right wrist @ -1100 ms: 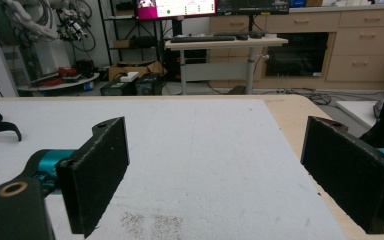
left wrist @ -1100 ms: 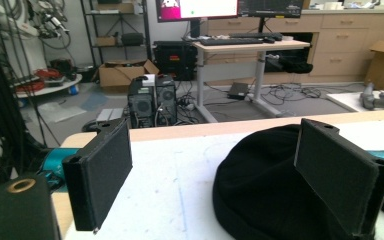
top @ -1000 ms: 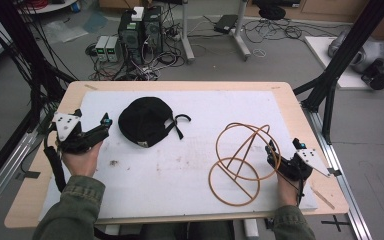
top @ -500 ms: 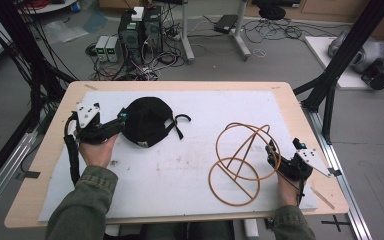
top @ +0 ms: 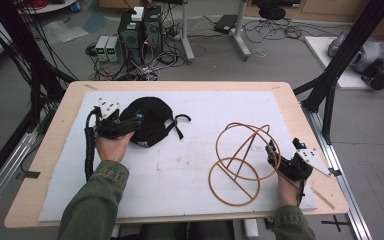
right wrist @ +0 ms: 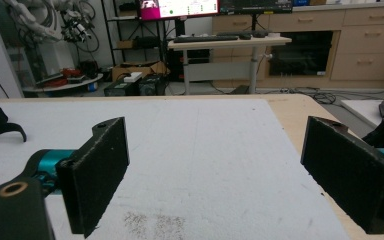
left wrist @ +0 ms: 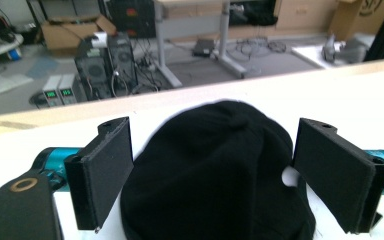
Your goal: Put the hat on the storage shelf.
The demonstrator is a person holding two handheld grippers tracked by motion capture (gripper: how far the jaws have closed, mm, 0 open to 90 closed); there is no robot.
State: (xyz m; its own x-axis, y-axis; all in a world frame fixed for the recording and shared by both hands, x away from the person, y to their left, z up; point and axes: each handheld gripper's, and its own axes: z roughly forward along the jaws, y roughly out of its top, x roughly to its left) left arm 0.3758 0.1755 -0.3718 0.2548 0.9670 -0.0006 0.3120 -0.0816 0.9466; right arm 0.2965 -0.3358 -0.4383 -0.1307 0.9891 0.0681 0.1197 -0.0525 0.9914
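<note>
Two grippers in play, only the left one working: left gripper (top: 130,125) is at the black cap (top: 152,125) on the left half of the white mat (top: 190,175), jaws spread wide and straddling the crown. In the left gripper view the cap (left wrist: 220,175) sits squarely between the two pads (left wrist: 105,172), fabric close to both but not pinched, so nothing is grasped. Cap lies crown up, with its strap (top: 180,120) curling out toward the mat's centre. Right gripper (top: 275,160) is parked at the near right edge of the table (top: 300,110), just beside the wire frame (top: 242,160) of orange hoops; its jaws are released too, and the right gripper view has only bare mat (right wrist: 205,150) between them, holding nothing. My read: this is the approach-to-grasp step on the cap, alignment basically done, closure not started. Next move calls for a short push forward and down so the pads bracket enough fabric, then a firm close. It's soft cloth, so a shallow bite will likely slip or pick up only a fold; better to take the crown deep. Mind the strap dragging on lift. The frame looks like the likely target for the cap, but I can't tell that from here. Right side can stay put, or steady the frame.
</note>
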